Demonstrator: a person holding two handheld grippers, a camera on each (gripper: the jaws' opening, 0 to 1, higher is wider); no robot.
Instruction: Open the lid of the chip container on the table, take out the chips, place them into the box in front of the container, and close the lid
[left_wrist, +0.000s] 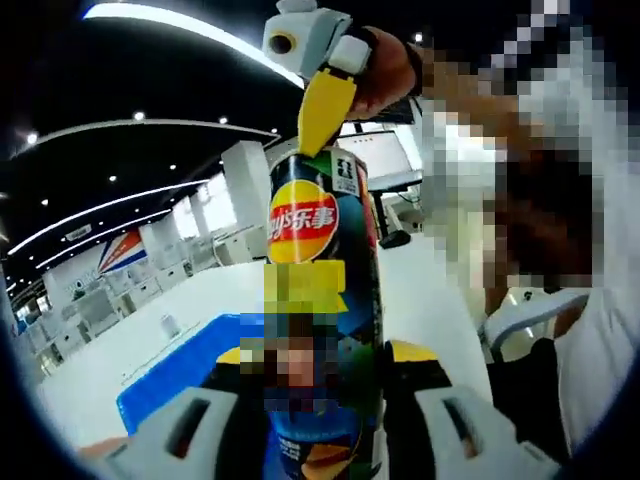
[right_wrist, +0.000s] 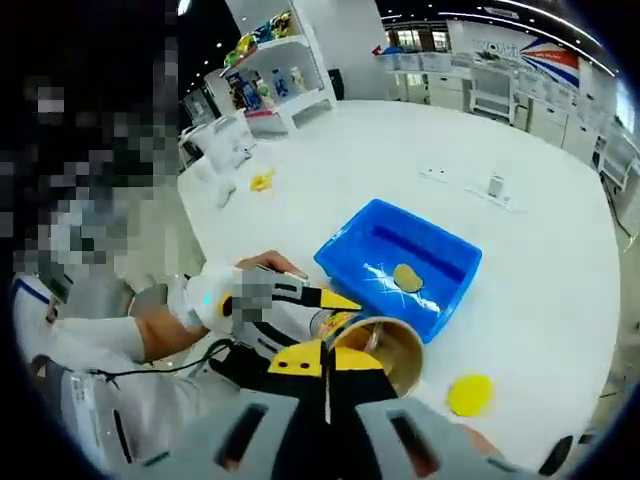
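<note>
Left hand-held gripper (left_wrist: 325, 400) clamps the can (left_wrist: 322, 300); right hand-held gripper (right_wrist: 327, 385), jaws pinched at its open mouth. Lift chips gently toward the box (right_wrist: 400, 262), steadying the can.

Blue box (right_wrist: 400, 262), yellow lid (right_wrist: 470, 395), white table (right_wrist: 540, 270)
</note>
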